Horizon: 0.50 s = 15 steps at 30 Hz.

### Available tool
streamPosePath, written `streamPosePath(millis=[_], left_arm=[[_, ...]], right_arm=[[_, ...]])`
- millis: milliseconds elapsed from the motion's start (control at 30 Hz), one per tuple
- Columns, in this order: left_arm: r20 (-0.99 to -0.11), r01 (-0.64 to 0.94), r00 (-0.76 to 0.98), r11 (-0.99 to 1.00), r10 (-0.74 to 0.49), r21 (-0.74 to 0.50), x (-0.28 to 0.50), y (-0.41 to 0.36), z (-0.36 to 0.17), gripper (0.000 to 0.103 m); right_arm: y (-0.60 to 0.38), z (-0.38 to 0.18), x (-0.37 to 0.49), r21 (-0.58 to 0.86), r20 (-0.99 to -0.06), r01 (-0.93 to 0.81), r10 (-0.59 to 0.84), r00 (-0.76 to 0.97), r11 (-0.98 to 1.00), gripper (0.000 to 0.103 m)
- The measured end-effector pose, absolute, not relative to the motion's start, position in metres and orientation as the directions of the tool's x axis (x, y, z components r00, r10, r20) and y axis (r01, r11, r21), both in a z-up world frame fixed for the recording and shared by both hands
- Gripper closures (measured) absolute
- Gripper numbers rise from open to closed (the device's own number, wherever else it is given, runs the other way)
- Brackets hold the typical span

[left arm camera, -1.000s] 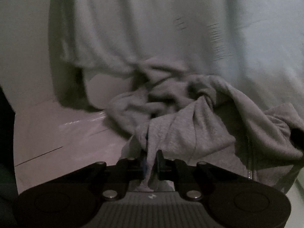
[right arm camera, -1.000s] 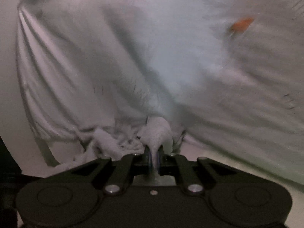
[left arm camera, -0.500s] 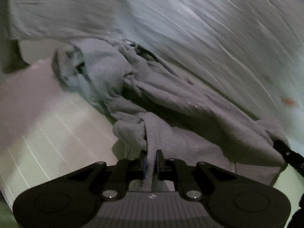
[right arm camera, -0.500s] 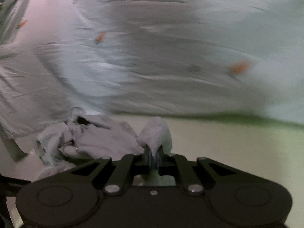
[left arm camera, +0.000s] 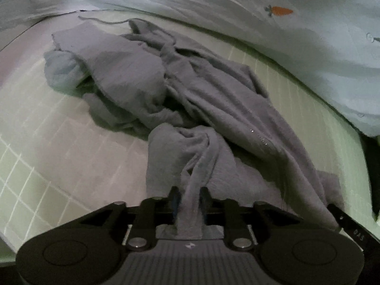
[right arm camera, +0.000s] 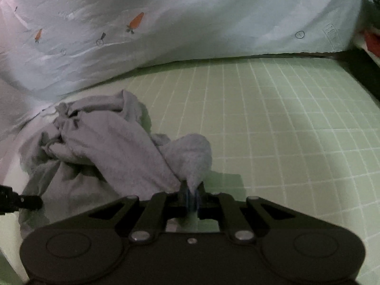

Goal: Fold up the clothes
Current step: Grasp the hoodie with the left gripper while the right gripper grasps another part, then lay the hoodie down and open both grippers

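A grey zip hoodie [left arm camera: 194, 90] lies crumpled on a pale green gridded mat [left arm camera: 47, 142]. Its drawstring trails at the far end. My left gripper [left arm camera: 189, 197] is shut on a bunched strip of the hoodie near the mat. In the right wrist view the hoodie [right arm camera: 106, 147] lies heaped to the left on the mat [right arm camera: 285, 130]. My right gripper [right arm camera: 191, 193] is shut on another fold of it, low over the mat. The tip of the other gripper shows at the left edge [right arm camera: 21, 201].
A white sheet with small carrot prints [left arm camera: 308, 35] hangs as a backdrop behind the mat and also shows in the right wrist view [right arm camera: 166, 23]. Dark objects and something red [right arm camera: 371, 40] stand past the mat's far right corner.
Both grippers have swung down from facing the sheet to facing the mat, keeping their hold on the hoodie. The hoodie now lies stretched out on the mat instead of hanging bunched.
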<state>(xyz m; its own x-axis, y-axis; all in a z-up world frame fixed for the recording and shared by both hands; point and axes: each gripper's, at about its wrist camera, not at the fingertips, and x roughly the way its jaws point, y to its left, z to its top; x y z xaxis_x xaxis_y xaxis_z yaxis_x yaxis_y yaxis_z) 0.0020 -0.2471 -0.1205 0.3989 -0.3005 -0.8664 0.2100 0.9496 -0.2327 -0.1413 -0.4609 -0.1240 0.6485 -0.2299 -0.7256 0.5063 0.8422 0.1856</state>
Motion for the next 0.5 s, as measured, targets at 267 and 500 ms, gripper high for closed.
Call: streamPosePath(millis=[267, 500], left_arm=[[-0.834, 0.093, 0.484, 0.964, -0.264, -0.251, 0.002, -0.211, -0.092, 0.039], [-0.808, -0.004, 0.545, 0.962, -0.225, -0.271, 0.034, -0.18, -0.082, 0.022]], right_arm=[[-0.473, -0.109, -0.129, 0.106, -0.7, 0.508, -0.298, 0.649, 0.855, 0.058], [-0.491, -0.096, -0.098, 0.1, -0.664, 0.549, -0.356, 0.658, 0.83, 0.029]])
